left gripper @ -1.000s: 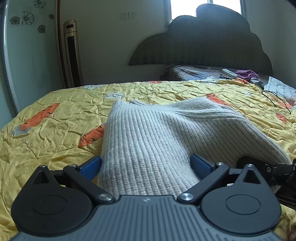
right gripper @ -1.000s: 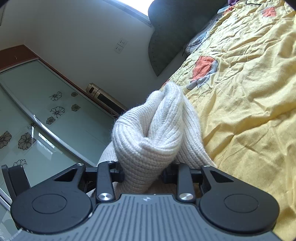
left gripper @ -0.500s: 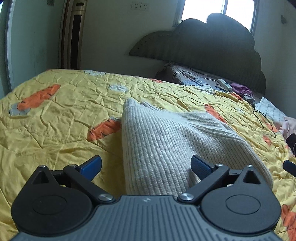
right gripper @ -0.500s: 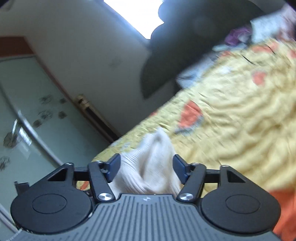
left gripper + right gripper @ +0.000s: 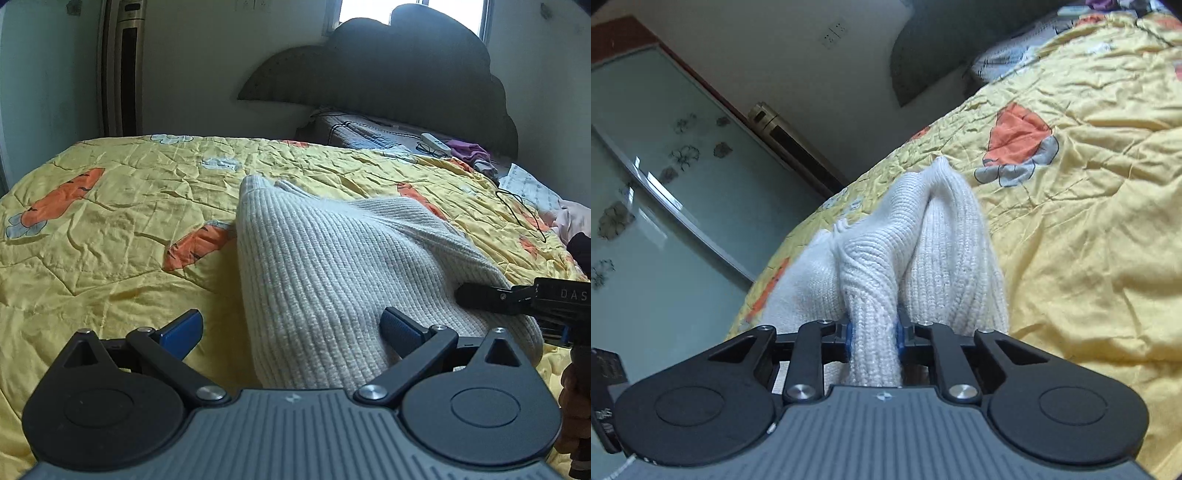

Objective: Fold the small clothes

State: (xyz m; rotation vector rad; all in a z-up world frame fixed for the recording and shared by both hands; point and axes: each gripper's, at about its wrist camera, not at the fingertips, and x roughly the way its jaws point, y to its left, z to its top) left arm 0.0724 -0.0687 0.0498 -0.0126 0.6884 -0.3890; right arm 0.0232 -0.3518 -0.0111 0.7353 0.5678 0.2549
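Home bedroom. Bed [image 5: 110, 229] with yellow carrot-print quilt, dark cloud-shaped headboard [image 5: 406, 74] under a window [image 5: 369, 11]. Standing air conditioner [image 5: 122, 66] in the corner, flower-patterned glass wardrobe door [image 5: 665, 166], glasses [image 5: 430, 149] and remote [image 5: 436, 139] near the headboard.

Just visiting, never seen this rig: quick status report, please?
Left hand-held gripper open, sweater between its jaws. Right hand-held gripper closing, pads on a sweater fold. Nothing in the way on the quilt.

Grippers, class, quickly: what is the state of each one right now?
Left gripper: open, the white knitted garment between its fingers, ungripped.
Right gripper: jaws closing, pads pinching a bunched fold of the garment.
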